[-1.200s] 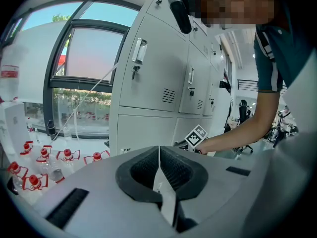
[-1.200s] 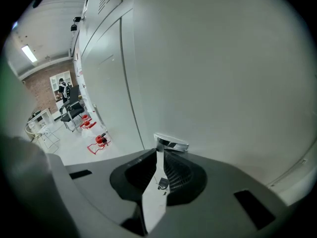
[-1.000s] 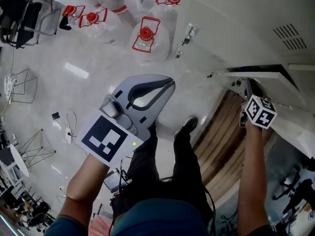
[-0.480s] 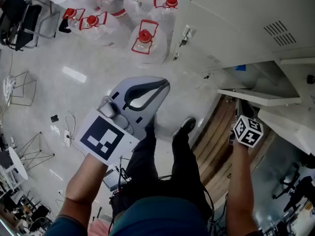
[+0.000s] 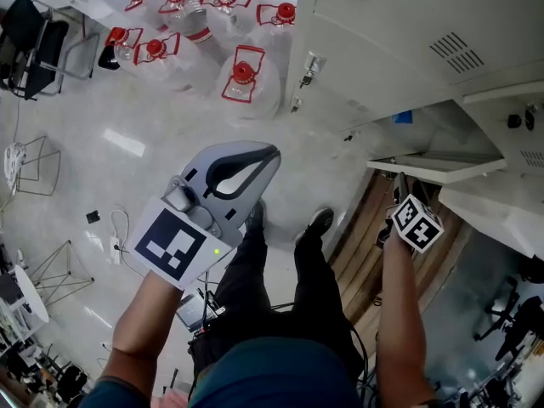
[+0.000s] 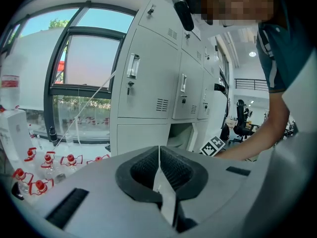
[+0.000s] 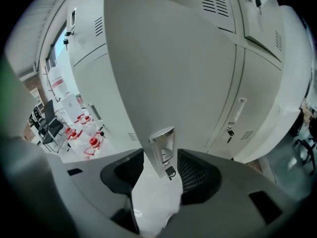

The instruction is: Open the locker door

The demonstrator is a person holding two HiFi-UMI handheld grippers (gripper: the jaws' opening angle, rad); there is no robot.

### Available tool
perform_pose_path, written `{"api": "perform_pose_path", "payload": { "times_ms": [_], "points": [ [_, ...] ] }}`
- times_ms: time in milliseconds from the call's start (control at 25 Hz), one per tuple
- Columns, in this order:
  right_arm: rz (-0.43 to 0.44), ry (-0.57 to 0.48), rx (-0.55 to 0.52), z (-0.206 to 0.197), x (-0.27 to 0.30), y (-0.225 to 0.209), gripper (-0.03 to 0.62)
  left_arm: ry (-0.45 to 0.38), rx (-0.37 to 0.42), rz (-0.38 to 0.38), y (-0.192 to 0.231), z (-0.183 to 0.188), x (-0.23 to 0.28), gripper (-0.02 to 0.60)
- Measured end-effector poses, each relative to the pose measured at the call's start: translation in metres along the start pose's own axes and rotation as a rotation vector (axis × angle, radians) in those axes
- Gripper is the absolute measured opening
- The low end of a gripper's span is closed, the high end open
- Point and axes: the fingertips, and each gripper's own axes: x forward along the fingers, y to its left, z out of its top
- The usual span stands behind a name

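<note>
Pale grey metal, the locker door (image 7: 163,73) stood swung out from a low compartment in the bank of lockers (image 5: 382,49). Its edge and chromed handle (image 7: 162,144) stood between the jaws of the right claw (image 7: 159,175). Those jaws had just been opening and stood wide apart, their pads not pressing on the door. In the head view the door showed as a slab jutting from the cabinet, just above the right claw's marker cube (image 5: 416,223). The left claw (image 6: 158,157) was held well apart to the left, its jaws together on nothing. Red-capped water bottles (image 5: 242,76) stood on the glossy floor (image 5: 127,143) near the lockers.
</note>
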Motion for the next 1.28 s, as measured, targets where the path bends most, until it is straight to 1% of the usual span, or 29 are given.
{"api": "perform_pose_path", "payload": {
  "times_ms": [120, 240, 360, 520, 640, 760, 920, 1120, 1280],
  "points": [
    [-0.025, 0.011, 0.024, -0.013, -0.011, -0.007, 0.222, 0.003, 0.000, 0.002, -0.002, 0.004, -0.006, 0.025],
    [-0.042, 0.029, 0.010, -0.023, -0.025, -0.017, 0.203, 0.006, 0.008, -0.002, -0.005, 0.010, -0.010, 0.025],
    [-0.056, 0.057, -0.011, -0.034, -0.042, -0.026, 0.150, -0.001, 0.017, -0.009, -0.013, 0.021, -0.016, 0.025],
    [-0.084, 0.085, 0.004, -0.045, -0.061, -0.040, 0.080, -0.011, 0.028, -0.020, -0.024, 0.041, -0.021, 0.025],
    [-0.100, 0.105, 0.026, -0.053, -0.069, -0.055, 0.071, -0.017, 0.045, -0.026, -0.029, 0.054, -0.025, 0.025],
    [-0.134, 0.124, 0.026, -0.054, -0.083, -0.068, 0.071, -0.024, 0.061, -0.032, -0.035, 0.067, -0.032, 0.025],
    [-0.164, 0.116, 0.055, -0.050, -0.104, -0.083, 0.069, -0.030, 0.075, -0.036, -0.040, 0.082, -0.044, 0.025],
    [-0.141, 0.067, 0.093, -0.035, -0.141, -0.086, 0.067, -0.039, 0.096, -0.053, -0.050, 0.101, -0.060, 0.025],
    [-0.060, -0.025, 0.149, -0.013, -0.178, -0.074, 0.063, -0.041, 0.113, -0.058, -0.054, 0.115, -0.075, 0.025]
  ]
}}
